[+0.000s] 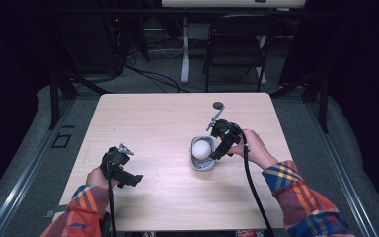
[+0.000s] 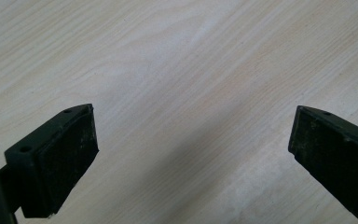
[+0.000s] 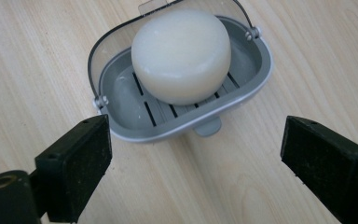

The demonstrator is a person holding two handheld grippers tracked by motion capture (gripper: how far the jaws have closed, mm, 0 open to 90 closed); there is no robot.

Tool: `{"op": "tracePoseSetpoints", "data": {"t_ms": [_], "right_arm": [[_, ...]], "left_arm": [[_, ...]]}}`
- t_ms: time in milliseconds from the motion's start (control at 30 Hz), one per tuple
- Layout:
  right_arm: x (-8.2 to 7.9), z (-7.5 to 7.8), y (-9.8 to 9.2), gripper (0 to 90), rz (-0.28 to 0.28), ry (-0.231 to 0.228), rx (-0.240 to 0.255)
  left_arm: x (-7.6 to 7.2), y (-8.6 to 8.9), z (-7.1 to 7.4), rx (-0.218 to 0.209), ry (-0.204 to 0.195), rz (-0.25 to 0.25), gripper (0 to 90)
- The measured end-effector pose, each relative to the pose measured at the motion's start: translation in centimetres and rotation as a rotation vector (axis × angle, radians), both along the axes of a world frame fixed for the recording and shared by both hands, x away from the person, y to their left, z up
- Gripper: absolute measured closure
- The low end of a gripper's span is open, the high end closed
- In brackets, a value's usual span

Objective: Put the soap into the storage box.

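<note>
Right gripper [image 3: 193, 154] has its jaws spread wide, gripping nothing, just in front of a grey plastic soap dish [image 3: 247, 100] holding a round white soap bar [image 3: 181, 53]. Left gripper [image 2: 191, 154] hangs released too, over the bare light wooden table [image 1: 168, 197].

plaid orange-blue sleeves [image 1: 301, 192], black grippers trailing black cables [image 1: 251, 185].

High view looks down on the table [image 1: 168, 197]; both gripper views hover close (sharing its woodgrain).
</note>
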State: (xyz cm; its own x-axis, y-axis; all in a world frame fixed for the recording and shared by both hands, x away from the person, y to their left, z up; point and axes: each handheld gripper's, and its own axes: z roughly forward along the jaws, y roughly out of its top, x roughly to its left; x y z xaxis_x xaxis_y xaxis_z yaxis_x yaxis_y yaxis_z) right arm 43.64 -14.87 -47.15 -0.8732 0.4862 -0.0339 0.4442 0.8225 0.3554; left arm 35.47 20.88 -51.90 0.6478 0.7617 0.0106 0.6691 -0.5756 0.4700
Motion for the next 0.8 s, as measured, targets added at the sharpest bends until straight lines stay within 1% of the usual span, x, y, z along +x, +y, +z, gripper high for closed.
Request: {"op": "tracePoseSetpoints", "data": {"t_ms": [100,233,267,333,500,533,567,600,633,667,800], "right_arm": [[-0.6,0.4,-0.8,6.1,-0.004,-0.003,-0.002],[-1.4,0.5,-1.8,3.6,-0.009,-0.006,-0.013],[-1.9,0.5,-2.4,3.4,-0.016,-0.012,-0.017],[-2.2,0.4,-3.1,3.3,-0.031,-0.024,-0.021],[-3.0,0.1,-4.7,2.0,-0.059,-0.024,-0.028],[-3.0,0.1,-4.7,2.0,-0.059,-0.024,-0.028],[-3.3,0.0,-5.3,1.4,-0.068,-0.023,-0.036],[-3.5,-0.1,-5.5,1.2,-0.08,-0.03,-0.029],[-3.5,-0.1,-5.5,1.2,-0.08,-0.03,-0.029],[-3.6,-0.1,-5.8,1.2,-0.08,-0.034,-0.04],[-4.4,-0.5,-7.1,0.4,-0.102,-0.036,-0.052]], "left_arm": [[0.0,0.0,0.0,0.001,-0.001,0.0,1.3],[0.0,0.0,0.0,0.003,-0.001,-0.001,1.3],[0.0,-0.1,0.0,0.003,-0.001,-0.002,1.3],[0.0,-0.1,0.0,0.005,-0.001,-0.002,1.3],[0.0,-0.1,0.0,0.005,-0.002,-0.001,1.3],[0.0,-0.1,0.0,0.005,-0.002,-0.001,1.3],[0.0,-0.1,0.0,0.006,-0.001,-0.002,1.4],[0.0,-0.1,0.0,0.006,-0.001,-0.002,1.3],[0.0,-0.1,0.0,0.006,-0.001,-0.002,1.3],[0.0,-0.1,0.0,0.006,-0.001,-0.002,1.3],[0.0,-0.1,0.0,0.007,0.0,-0.004,1.3]]}}
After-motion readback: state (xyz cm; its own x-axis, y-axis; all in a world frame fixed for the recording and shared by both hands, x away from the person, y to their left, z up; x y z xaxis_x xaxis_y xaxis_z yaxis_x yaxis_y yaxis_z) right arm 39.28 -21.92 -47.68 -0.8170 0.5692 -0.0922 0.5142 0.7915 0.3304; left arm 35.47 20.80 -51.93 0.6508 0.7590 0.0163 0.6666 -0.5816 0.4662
